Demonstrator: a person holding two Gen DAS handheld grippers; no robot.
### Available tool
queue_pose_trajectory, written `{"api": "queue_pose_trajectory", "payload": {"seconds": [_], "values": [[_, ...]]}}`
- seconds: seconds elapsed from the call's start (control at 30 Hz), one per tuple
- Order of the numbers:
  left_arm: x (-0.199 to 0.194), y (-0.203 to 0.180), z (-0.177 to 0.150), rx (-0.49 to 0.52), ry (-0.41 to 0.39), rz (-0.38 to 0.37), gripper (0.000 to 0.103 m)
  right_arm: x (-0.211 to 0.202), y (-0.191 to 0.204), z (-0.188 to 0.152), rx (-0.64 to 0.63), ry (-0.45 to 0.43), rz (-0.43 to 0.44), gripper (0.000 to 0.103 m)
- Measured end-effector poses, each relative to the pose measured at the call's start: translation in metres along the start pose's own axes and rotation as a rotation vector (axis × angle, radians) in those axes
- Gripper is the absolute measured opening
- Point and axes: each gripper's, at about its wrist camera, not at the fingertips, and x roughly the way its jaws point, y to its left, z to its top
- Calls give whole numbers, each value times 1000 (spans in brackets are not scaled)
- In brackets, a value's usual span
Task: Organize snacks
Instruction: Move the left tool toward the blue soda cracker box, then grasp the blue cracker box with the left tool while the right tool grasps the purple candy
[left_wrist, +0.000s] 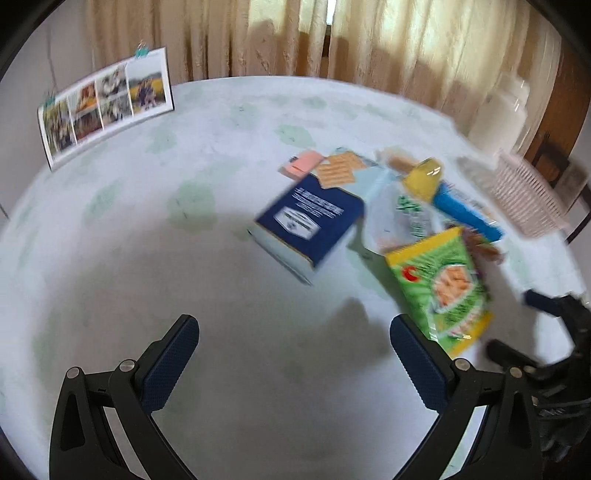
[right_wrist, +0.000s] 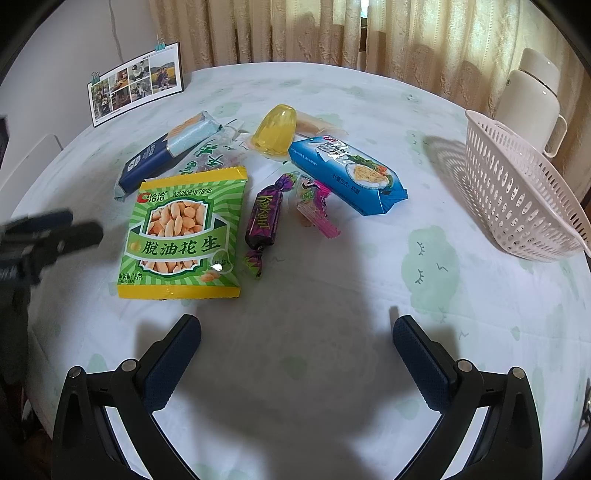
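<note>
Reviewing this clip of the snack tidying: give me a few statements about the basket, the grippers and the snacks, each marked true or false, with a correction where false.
1. The basket already holds several snacks. False: no snack shows inside it; they all lie on the table.
2. Both grippers are open and hold nothing. True: the left gripper and the right gripper each have their fingers spread over bare tablecloth.
3. The green peanut bag lies flat on the table. True.
4. The purple candy sits on top of the blue cracker pack. False: it lies on the cloth between the peanut bag and the cracker pack.
5. The yellow jelly cup is in the right gripper. False: it stands on the table behind the other snacks.
</note>
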Motion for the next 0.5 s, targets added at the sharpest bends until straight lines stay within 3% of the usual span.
{"api": "queue_pose_trajectory", "payload": {"seconds": [0.17, 0.33, 0.4, 0.47, 0.5], "values": [[1, -8, 26, 79, -42, 10, 102, 0, 0, 0, 0, 0, 1, 103], [18, -11, 50, 155, -42, -62, 101, 0, 0, 0, 0, 0, 1, 103], [28, -8, 59, 162, -42, -74, 95, 0, 0, 0, 0, -1, 1, 103], [38, -6, 67, 154, -33, -69, 79, -1, 0, 0, 1, -1, 2, 103], [42, -5, 71, 152, -21, -84, 77, -1, 0, 0, 1, -1, 2, 103]]}}
